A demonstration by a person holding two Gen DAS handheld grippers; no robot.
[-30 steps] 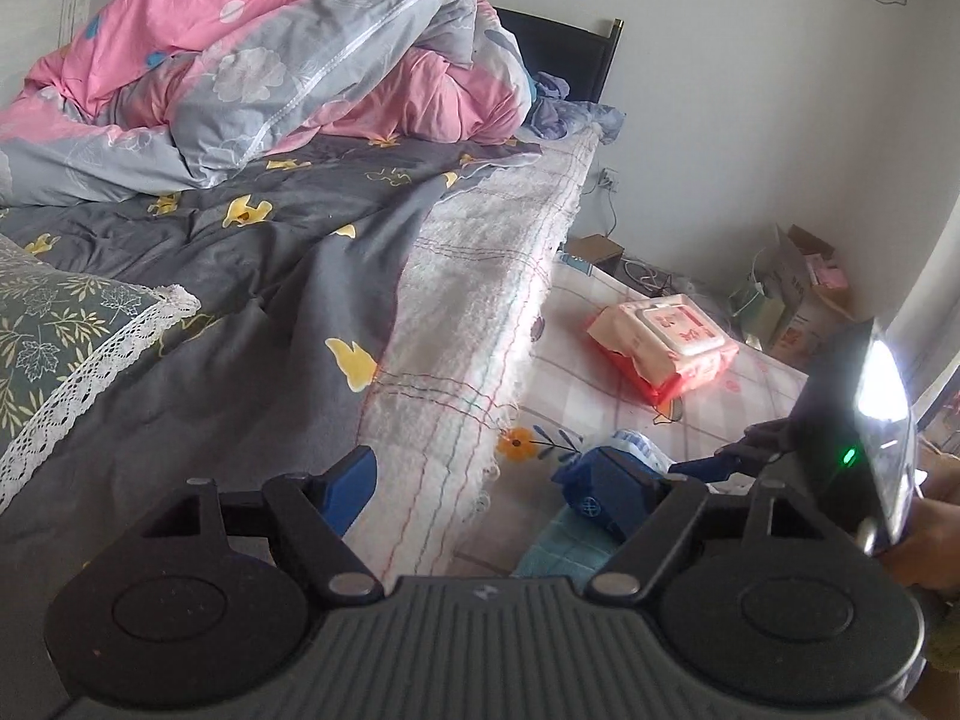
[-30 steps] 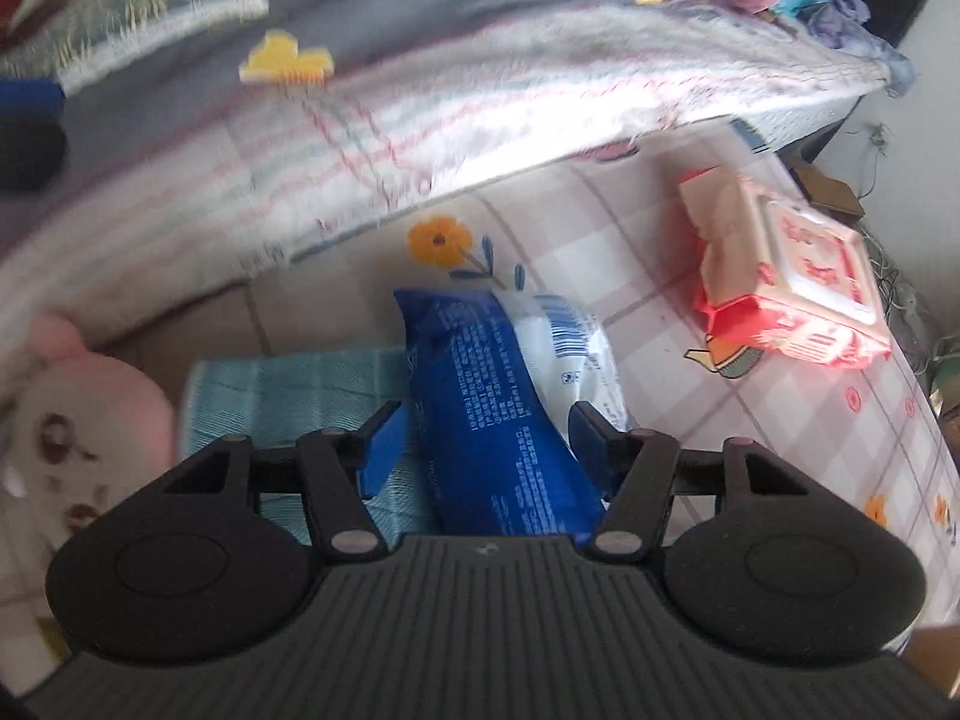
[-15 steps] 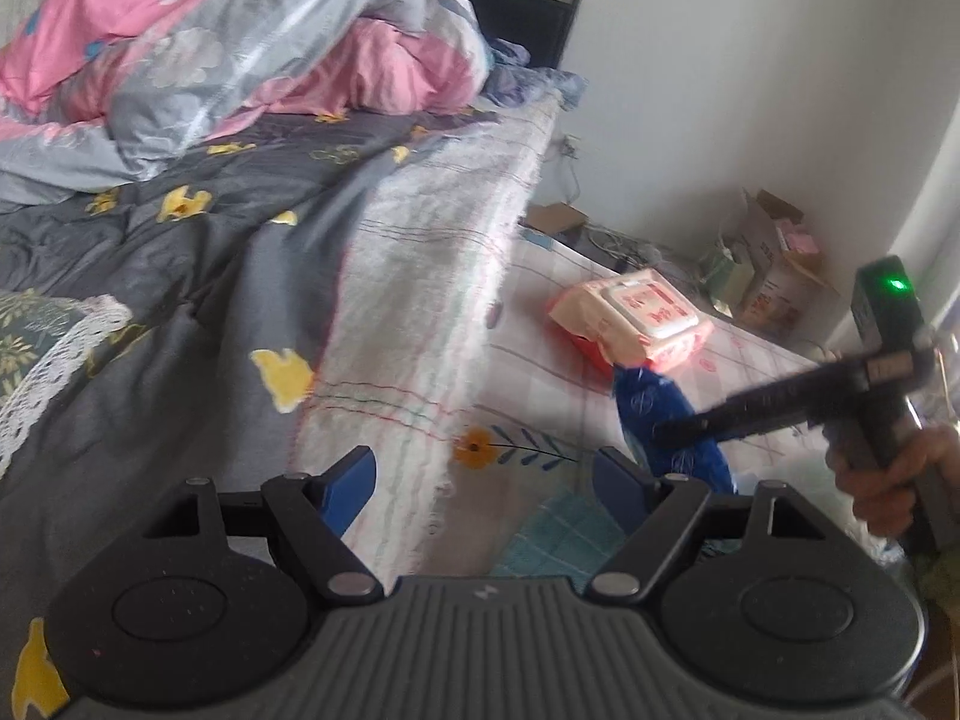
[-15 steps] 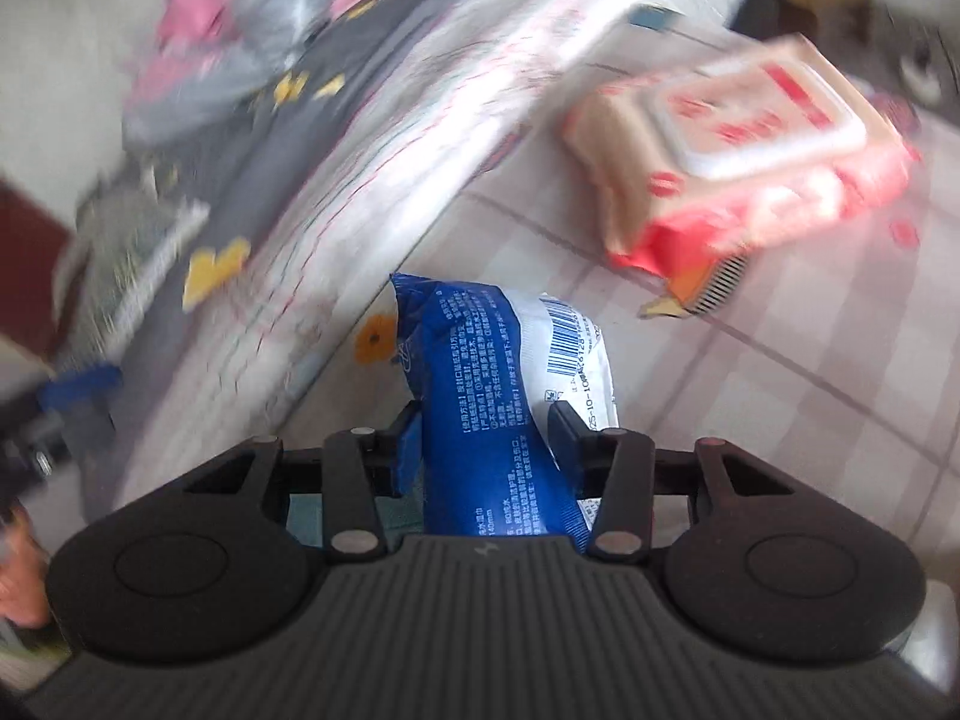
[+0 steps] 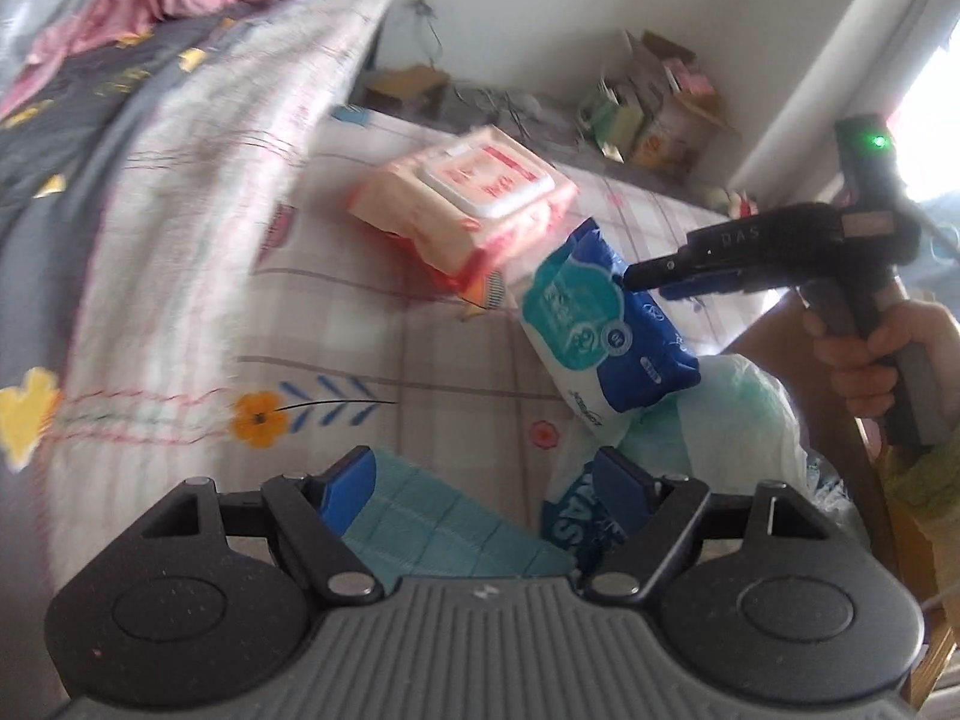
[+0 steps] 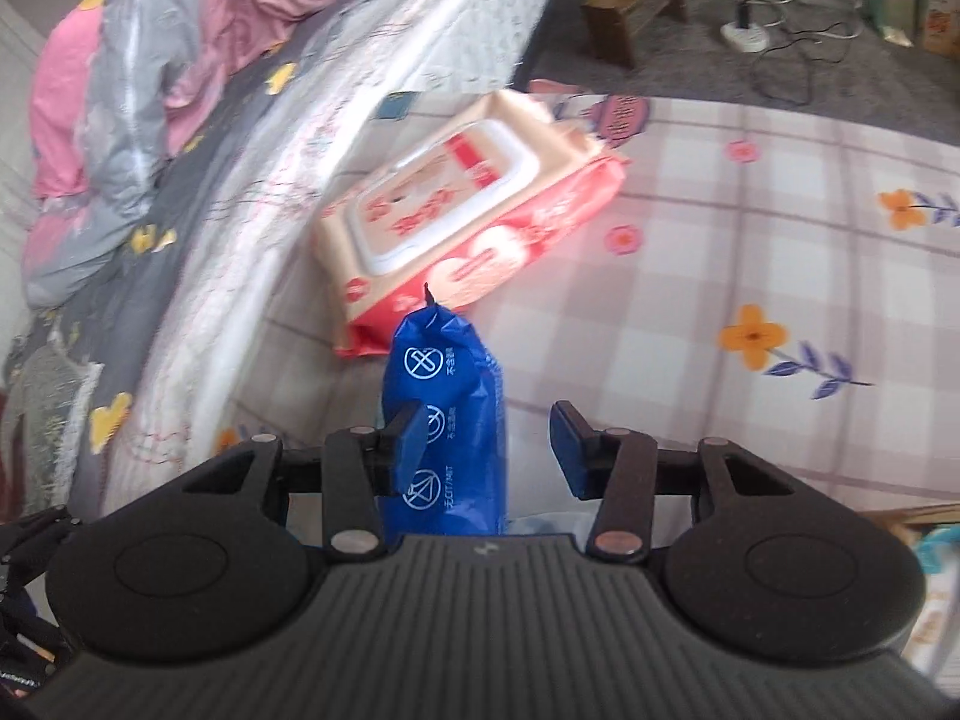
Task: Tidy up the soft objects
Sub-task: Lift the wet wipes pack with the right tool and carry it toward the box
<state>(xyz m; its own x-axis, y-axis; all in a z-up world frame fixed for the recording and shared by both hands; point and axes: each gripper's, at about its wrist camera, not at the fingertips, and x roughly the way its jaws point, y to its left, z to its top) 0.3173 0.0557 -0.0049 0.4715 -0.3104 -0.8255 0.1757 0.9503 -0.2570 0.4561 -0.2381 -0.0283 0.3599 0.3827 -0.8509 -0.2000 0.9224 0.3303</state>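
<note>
Clearly soft and light, the blue pack point(image 6: 447, 420) hangs from the right tool point(image 6: 489, 441), clamped mid-body; left tool point(image 5: 489, 480) gapes empty.

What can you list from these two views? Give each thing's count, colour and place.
blue pack: one, blue and white, in the right hand-held gripper
wipes pack: one, peach and red, on the mat beside the bed
teal cloth: one, on the mat under the left hand-held gripper
green pack: one, green and white, below the blue pack
mat: one, pink checks with flowers, on the floor
quilt: one, pink and grey, bunched on the bed
left hand-held gripper: open, empty
right hand-held gripper: black, blue pads
hand: one, on the right handle
</note>
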